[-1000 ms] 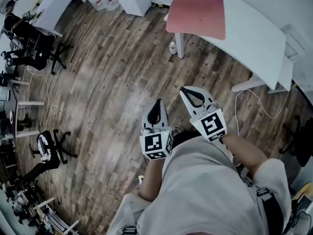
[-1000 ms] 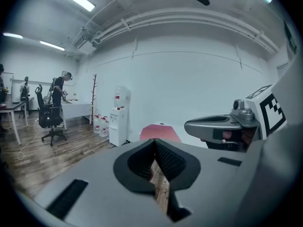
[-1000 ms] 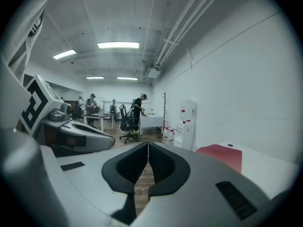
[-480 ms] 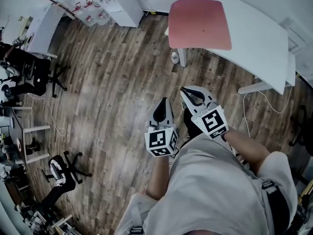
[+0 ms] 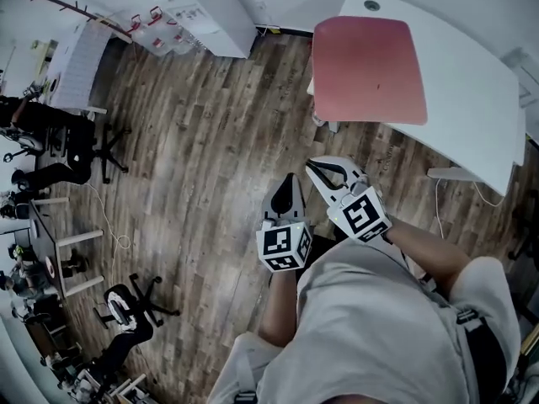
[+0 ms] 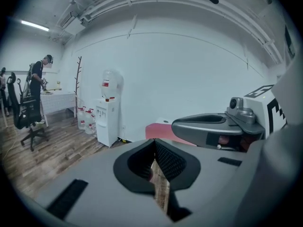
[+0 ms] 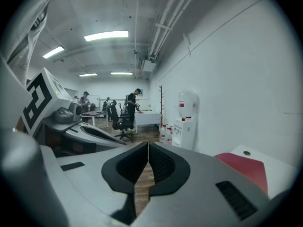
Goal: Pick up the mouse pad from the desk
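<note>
Red mouse pad (image 5: 370, 70) lies flat on the white desk (image 5: 472, 99), well apart ahead-right of both grippers, right gripper (image 5: 313, 167) nearer than left gripper (image 5: 290, 178), both jaws closed together, empty.

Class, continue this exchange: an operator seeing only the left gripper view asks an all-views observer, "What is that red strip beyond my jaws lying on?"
Observer: It's the red mouse pad, flat on the end of a white desk.
Operator: Are we over it?
Observer: No; the left hand-held gripper and right hand-held gripper hang above wood floor, short of it.
Operator: Right jaws?
Observer: Together, nothing between them.
</note>
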`<state>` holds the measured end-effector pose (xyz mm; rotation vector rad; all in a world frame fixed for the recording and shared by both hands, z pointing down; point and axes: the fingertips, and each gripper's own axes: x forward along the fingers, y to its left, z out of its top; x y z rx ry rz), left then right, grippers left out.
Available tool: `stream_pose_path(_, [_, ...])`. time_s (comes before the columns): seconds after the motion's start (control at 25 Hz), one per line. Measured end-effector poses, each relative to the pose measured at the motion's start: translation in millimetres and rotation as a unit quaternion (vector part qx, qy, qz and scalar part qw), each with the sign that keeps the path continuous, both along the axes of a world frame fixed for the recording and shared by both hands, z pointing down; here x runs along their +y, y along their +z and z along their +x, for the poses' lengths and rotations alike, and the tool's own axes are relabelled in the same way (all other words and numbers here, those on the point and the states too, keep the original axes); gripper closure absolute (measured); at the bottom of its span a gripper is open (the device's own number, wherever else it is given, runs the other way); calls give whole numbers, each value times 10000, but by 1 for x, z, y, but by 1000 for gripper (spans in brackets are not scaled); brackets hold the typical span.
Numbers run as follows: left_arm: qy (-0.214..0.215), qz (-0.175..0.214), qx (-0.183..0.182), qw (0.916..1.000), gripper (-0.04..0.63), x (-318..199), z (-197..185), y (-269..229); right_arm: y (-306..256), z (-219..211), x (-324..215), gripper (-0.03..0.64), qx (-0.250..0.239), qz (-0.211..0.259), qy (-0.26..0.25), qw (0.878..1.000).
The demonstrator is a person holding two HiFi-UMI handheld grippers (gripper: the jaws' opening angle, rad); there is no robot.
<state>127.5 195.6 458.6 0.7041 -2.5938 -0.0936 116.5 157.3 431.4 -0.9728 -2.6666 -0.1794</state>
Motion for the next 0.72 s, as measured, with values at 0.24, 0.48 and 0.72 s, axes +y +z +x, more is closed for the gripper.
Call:
stream_pose_path(0.24, [165, -12, 280, 9995, 583, 20, -54, 17, 25, -54, 14, 575, 480, -119, 207, 9986])
stream_pose_path(0.48, [1103, 191, 420, 9928, 583, 24, -129, 24, 57, -105, 13, 575, 699, 530, 1030, 9908])
stream_pose_path(0.72, [2315, -60, 279, 9724, 583, 35, -184, 12, 57, -145, 13, 575, 811, 523, 2348, 9672])
